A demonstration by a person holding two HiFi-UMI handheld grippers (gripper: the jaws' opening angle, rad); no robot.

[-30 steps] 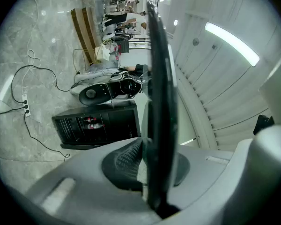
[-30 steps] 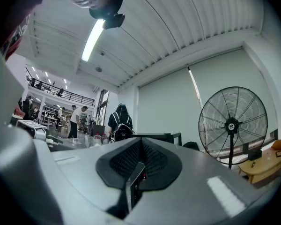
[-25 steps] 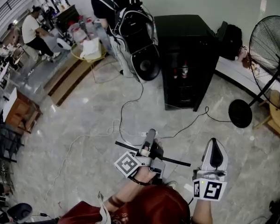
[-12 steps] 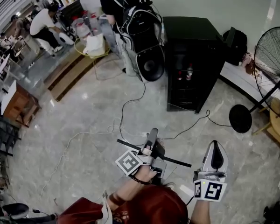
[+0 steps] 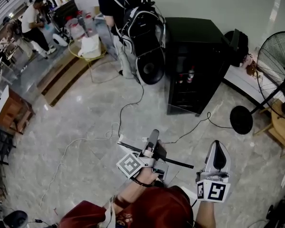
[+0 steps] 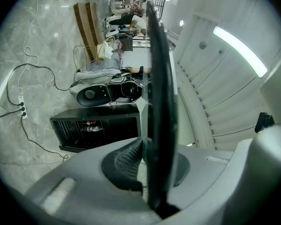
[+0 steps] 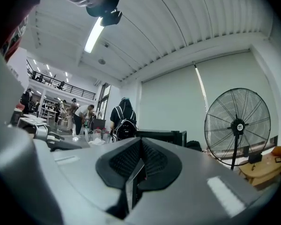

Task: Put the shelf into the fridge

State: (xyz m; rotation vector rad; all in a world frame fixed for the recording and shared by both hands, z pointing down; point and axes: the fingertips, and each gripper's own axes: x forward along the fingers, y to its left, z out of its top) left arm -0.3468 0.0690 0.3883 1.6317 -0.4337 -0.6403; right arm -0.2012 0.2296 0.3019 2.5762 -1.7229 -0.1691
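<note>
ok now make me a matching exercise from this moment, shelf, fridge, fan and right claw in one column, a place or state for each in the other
Column one:
1. shelf
2. fridge
3. fan
4. right claw

Column two:
a. shut, with nothing in it
b. clamped edge-on in the left claw
c. standing at the right edge of the head view
d. black, on the floor ahead, with bottles inside

Pairs: 1-b, 2-d, 3-c, 4-a

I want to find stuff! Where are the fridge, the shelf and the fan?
fridge [image 5: 194,63], head view, its dark front.
shelf [image 5: 180,163], head view, its thin right end.
fan [image 5: 274,56], head view, its round grille.
</note>
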